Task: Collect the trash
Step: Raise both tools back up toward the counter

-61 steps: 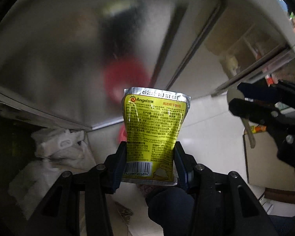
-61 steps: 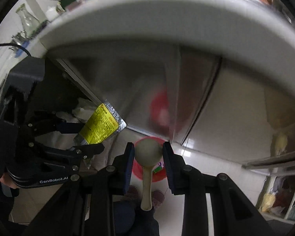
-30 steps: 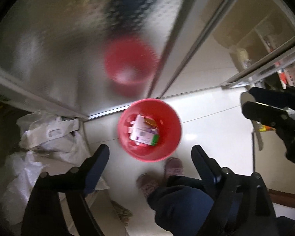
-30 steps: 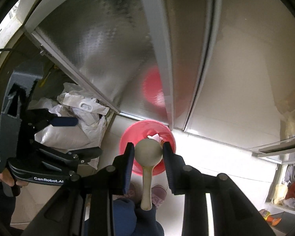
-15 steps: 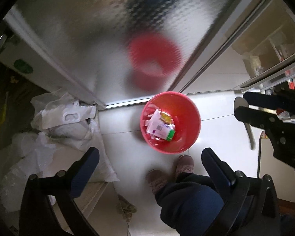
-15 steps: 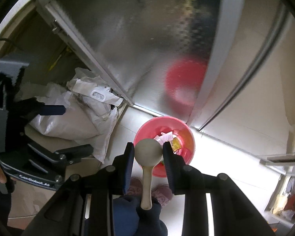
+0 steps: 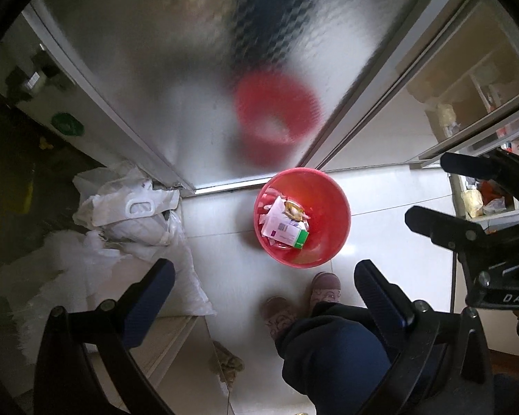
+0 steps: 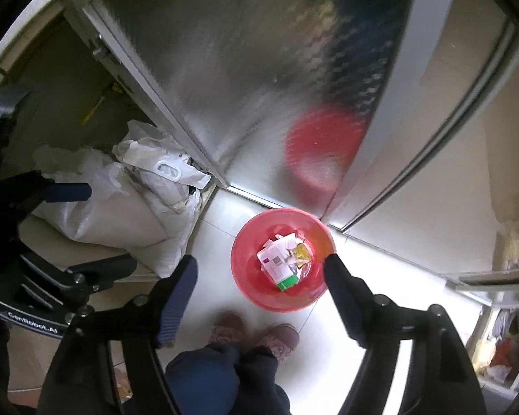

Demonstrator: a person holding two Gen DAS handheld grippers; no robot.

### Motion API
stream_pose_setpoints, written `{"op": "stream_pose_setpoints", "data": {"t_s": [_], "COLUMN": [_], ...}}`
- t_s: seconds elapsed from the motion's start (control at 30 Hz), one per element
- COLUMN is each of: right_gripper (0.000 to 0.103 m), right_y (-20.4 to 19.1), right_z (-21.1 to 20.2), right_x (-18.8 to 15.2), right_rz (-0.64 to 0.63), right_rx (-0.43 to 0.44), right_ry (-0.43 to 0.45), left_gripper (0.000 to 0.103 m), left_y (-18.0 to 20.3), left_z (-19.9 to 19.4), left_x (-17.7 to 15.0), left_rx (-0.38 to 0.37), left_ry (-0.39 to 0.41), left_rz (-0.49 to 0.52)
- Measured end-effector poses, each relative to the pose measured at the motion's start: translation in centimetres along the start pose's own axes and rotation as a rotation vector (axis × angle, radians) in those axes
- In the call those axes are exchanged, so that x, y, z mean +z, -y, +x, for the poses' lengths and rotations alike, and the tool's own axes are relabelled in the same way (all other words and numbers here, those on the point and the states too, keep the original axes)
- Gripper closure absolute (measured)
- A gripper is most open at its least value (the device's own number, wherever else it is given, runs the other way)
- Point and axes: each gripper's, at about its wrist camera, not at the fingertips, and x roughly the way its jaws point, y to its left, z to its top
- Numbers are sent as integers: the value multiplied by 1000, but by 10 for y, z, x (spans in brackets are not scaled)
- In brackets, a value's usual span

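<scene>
Red plastic bin (image 7: 302, 218) sits centre frame on the floor, trash inside, below my left tool (image 7: 264, 287), spread and empty. Right view: my right tool (image 8: 259, 276), jaws just opening, brackets the bin (image 8: 283, 266), empty too.

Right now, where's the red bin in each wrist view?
Left wrist: red bin sits on the floor right of centre, above the shoes.
Right wrist: red bin sits just below centre, between the claw tips.
Shared landmark: the white and green box inside it.
</scene>
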Motion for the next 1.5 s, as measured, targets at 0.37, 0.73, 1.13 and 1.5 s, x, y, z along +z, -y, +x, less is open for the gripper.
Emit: {"op": "stream_pose_setpoints", "data": {"t_s": [0.37,0.73,1.13,1.5], "right_gripper": [0,0,0,0], "right_y": [-3,-9,-19,-31], "right_z": [-118,-248,-312,-317], "right_x": [16,47,90,136], "right_rz": [21,55,-7,-91], "right_rx": [-15,-19,-2,27], "right_ry": [62,178,261,295], "left_gripper": [0,0,0,0], "left_y": [22,42,38,4], "left_z": [-136,-264,-347,-365], "left_x": [27,54,82,111], "left_rx": [17,53,106,147], "left_ry": [82,202,332,366], "left_rz": [12,27,-41,-90]}}
